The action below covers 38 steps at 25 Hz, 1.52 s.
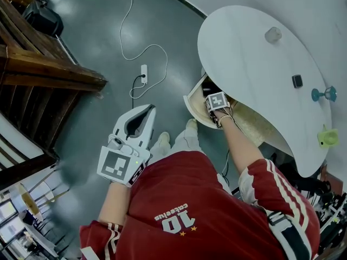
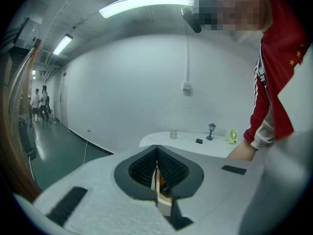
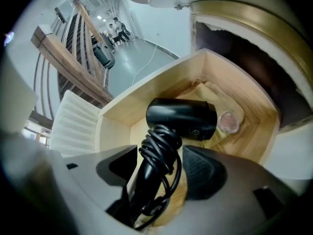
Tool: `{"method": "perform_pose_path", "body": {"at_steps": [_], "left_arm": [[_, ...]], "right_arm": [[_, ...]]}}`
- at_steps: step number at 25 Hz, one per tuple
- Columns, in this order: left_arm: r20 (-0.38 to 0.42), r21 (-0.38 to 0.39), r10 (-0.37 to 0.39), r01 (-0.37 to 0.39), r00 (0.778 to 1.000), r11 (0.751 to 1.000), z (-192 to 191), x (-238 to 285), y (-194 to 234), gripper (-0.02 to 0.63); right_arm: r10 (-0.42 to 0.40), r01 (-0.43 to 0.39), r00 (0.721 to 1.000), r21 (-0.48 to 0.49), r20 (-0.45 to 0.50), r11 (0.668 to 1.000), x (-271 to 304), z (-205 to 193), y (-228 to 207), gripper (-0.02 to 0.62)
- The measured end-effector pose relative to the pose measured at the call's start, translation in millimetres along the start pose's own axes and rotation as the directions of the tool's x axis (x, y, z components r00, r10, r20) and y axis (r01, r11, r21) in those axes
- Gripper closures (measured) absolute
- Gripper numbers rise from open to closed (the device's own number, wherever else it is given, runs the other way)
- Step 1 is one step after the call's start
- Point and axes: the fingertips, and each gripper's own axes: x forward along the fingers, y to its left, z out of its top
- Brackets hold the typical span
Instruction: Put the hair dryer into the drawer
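**A:** What is making this step go well?

**B:** As I judge it, the setting-down is what is going on, so a slow descent is helping. The hair dryer should be meeting the wood of the drawer before the jaws are letting go. The cord loops (they are bulging right at the jaws) should be going in too, not draping over the rim.

**A:** And the right gripper?

**B:** Its jaws are standing partly apart, about as wide as the handle plus the wound cord, and they are clamping that handle between them. Just beyond the jaw tips the dryer's black head is reaching into the open drawer. Whether it is touching the floor, I cannot tell. Farther in, a small pinkish round thing is lying beside the head, toward the back corner.

**A:** The left gripper?

**B:** It is hanging well off to the side, its jaws pressing together on nothing and pointing toward the distant white table.
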Motion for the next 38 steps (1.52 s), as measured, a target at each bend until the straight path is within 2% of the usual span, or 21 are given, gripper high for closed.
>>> {"method": "perform_pose_path", "body": {"at_steps": [10,15,19,28,32,38], "left_arm": [[0.029,0.004,-0.033,0.033,0.999,0.999,10,0,-5,0.609],[0.013,-0.002,-0.028,0.028,1.0,1.0,5,0,-3,0.609],[0.0,-0.003,-0.017,0.017,1.0,1.0,2,1,1,0.609],[0.0,-0.005,-0.025,0.025,1.0,1.0,0,-2,6,0.609],[0.029,0.0,-0.051,0.051,0.998,0.999,8,-3,8,0.609],[0.089,0.021,-0.115,0.113,0.989,0.993,25,-5,6,0.609]], "right_arm": [[0.003,-0.002,1.0,0.008,-0.022,1.0,-11,-10,-1,0.337],[-0.035,0.034,0.999,0.009,0.021,0.999,-8,-3,-7,0.353],[-0.067,0.067,0.996,-0.004,0.051,0.998,-3,8,-15,0.354],[-0.088,0.089,0.995,-0.016,0.051,0.996,1,8,-15,0.342],[-0.081,0.091,0.992,-0.096,0.098,0.991,-14,19,-4,0.334],[-0.121,0.137,0.988,-0.173,0.099,0.975,-38,11,1,0.337]]}}
